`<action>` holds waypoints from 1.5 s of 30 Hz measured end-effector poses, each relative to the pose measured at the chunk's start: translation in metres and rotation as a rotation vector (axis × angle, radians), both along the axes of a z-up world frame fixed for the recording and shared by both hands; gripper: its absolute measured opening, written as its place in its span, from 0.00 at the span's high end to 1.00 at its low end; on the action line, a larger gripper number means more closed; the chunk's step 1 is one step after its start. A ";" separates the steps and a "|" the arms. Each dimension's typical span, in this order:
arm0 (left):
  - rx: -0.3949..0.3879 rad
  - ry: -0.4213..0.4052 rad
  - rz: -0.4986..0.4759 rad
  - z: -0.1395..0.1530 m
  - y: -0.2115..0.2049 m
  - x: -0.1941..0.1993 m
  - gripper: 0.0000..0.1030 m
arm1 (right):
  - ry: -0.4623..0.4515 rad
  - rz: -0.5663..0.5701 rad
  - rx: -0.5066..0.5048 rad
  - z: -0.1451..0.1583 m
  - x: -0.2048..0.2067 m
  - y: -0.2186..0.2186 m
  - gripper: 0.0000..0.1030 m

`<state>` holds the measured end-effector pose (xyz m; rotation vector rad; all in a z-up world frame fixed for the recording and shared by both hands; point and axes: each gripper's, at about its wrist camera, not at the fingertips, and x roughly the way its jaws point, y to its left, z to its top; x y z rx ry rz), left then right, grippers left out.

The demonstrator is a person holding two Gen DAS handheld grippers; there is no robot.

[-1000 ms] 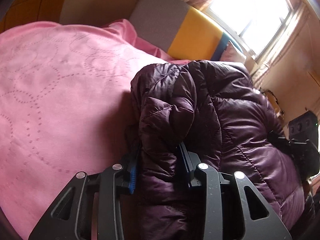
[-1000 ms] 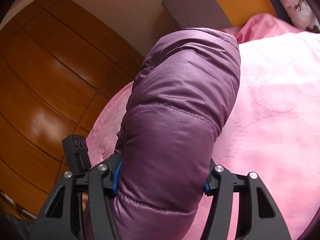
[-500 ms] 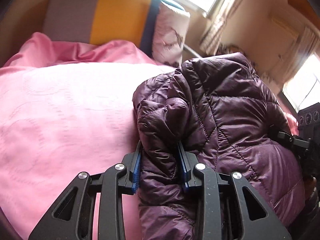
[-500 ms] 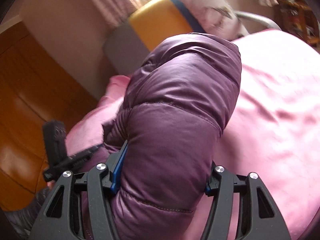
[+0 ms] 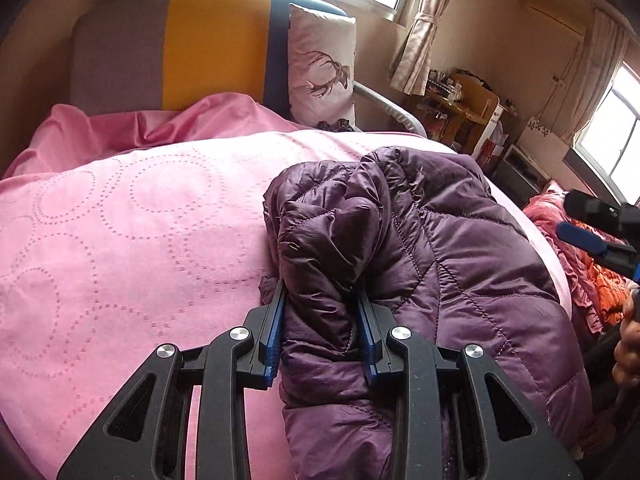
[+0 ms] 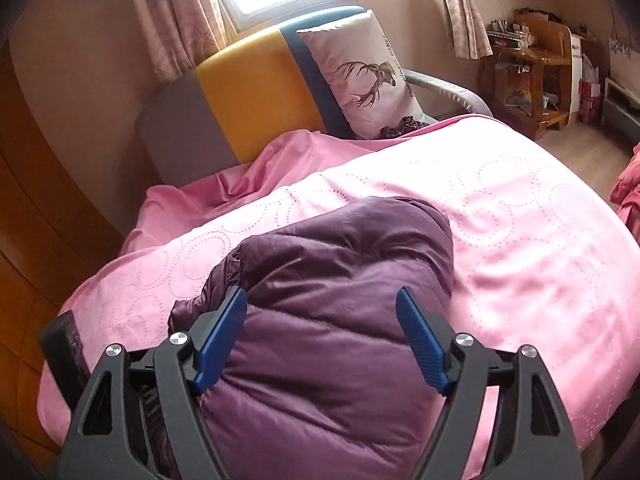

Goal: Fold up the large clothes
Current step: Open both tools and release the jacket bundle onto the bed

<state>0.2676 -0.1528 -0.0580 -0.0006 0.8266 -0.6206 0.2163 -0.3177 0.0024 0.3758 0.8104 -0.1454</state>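
Your left tool point(image 5: 320, 320) has its blue pads pressed in from both sides, pinching a thick fold of fabric between them. Your right tool point(image 6: 322, 340) is spread wide, its pads point(image 6: 420, 344) angled outward and standing clear of what lies between them. At the right edge of the left view, your right hand point(image 5: 628, 344) grips that tool's handle.

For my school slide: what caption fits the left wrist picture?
Left gripper pinches a bunched purple puffer jacket over the pink bedspread.
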 end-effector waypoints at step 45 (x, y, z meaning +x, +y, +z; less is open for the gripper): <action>0.032 -0.064 0.197 0.013 0.045 -0.073 0.29 | -0.047 -0.113 -0.217 -0.038 -0.130 0.086 0.22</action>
